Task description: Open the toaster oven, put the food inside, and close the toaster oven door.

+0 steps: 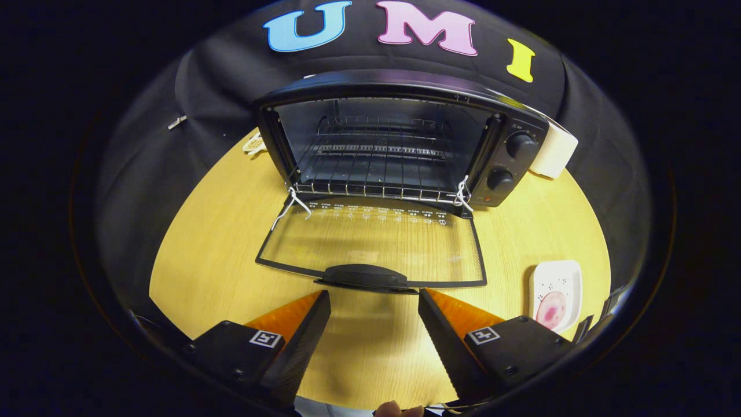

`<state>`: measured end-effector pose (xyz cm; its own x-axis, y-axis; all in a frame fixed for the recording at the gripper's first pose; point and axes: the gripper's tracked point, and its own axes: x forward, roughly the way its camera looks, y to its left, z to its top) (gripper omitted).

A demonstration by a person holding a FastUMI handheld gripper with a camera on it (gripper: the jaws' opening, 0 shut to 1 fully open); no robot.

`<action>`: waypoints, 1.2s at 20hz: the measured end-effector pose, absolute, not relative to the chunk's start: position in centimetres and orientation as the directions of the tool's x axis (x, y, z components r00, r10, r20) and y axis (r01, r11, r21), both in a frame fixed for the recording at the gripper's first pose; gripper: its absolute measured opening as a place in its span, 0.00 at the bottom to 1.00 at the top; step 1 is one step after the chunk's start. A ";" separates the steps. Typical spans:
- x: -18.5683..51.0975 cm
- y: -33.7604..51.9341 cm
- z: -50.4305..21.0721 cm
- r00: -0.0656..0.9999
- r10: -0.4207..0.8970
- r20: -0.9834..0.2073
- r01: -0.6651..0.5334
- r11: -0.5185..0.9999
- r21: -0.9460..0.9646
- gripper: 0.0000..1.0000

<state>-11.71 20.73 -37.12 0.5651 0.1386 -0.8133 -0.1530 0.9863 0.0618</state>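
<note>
the toaster oven (399, 139) sits at the table's (220, 243) far edge, its glass door (370, 246) folded down flat (wire rack (376, 168) bare inside). the gripper (373, 310) is released, fingers spread just short of the door handle (362, 275), grasping nothing. the food (551, 310) lies on a white plate (564, 278) near the table's right edge.

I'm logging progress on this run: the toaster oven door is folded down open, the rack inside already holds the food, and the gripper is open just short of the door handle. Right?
Not quite. The gripper view shows the rack bare; the food sits on its white plate on the table, beside the open door. The rest stands: gripper open, short of the handle.
</note>
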 end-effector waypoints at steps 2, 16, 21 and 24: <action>-12.0 20.6 -35.8 0.563 0.183 -0.806 -0.174 0.980 0.101 1.00; -11.8 5.1 -28.0 0.539 0.282 -0.794 -0.225 0.956 0.186 0.99; -12.3 -3.5 -29.7 0.470 0.260 -0.844 -0.169 0.965 0.203 0.99; -12.4 -8.2 -31.2 0.424 0.239 -0.873 -0.120 0.971 0.208 0.99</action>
<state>-12.38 -8.21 -31.15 0.4243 0.2394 -0.8733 -0.1195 0.9708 0.2080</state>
